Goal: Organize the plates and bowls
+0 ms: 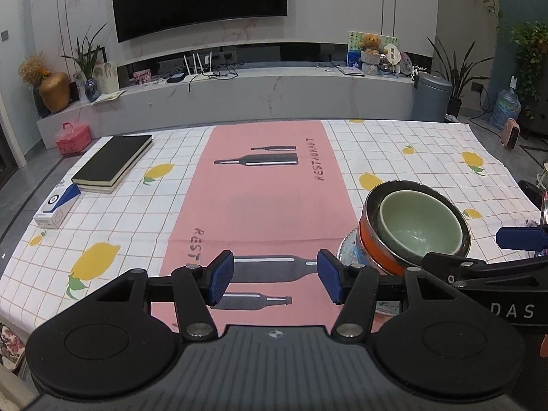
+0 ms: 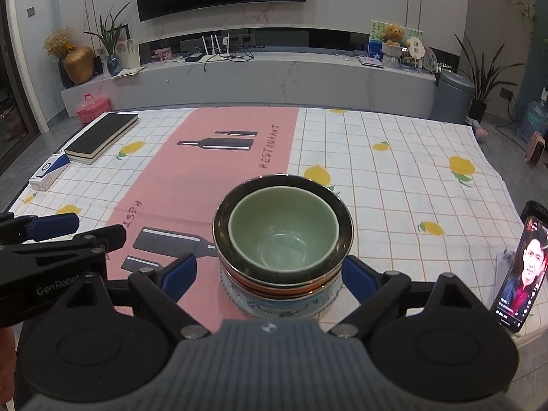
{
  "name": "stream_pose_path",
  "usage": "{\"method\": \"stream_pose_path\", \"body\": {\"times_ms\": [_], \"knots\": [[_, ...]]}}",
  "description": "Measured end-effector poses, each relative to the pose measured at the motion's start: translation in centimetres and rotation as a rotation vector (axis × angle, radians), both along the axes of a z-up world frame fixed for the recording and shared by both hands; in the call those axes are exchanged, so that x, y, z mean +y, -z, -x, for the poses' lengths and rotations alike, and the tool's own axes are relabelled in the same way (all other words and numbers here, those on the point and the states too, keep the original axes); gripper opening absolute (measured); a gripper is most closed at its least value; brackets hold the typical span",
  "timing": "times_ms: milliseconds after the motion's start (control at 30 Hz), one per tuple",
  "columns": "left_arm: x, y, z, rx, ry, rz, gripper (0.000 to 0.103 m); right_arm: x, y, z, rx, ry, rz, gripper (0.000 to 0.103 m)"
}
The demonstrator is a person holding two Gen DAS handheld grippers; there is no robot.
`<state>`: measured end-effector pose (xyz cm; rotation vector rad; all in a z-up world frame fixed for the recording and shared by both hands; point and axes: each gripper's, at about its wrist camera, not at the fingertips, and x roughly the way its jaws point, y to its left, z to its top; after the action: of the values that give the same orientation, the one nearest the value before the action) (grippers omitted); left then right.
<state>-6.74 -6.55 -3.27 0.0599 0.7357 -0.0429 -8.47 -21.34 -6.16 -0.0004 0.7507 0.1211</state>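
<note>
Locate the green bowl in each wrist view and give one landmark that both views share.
Left wrist: green bowl at right of centre, nested in a metal bowl, beyond the left gripper.
Right wrist: green bowl at centre, topping the stack, between the fingers of the open right gripper.
Shared landmark: the black book at far left on the table.

Our left wrist view looks forward and down along its hand-held gripper (image 1: 275, 280) over the table (image 1: 394, 144) toward the television wall. Our right wrist view faces the same way from further right, close above the stacked bowls (image 2: 283, 229); both share the pink runner (image 1: 267, 185) and those bowls
</note>
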Motion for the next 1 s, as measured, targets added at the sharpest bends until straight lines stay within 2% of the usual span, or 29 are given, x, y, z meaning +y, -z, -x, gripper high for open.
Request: {"method": "stream_pose_path", "body": {"times_ms": [1000], "knots": [[0.57,0.22,-0.2,-0.001,-0.013,0.009,0.066,0.14,0.15,-0.35,0.014,0.006,0.007,0.09]]}}
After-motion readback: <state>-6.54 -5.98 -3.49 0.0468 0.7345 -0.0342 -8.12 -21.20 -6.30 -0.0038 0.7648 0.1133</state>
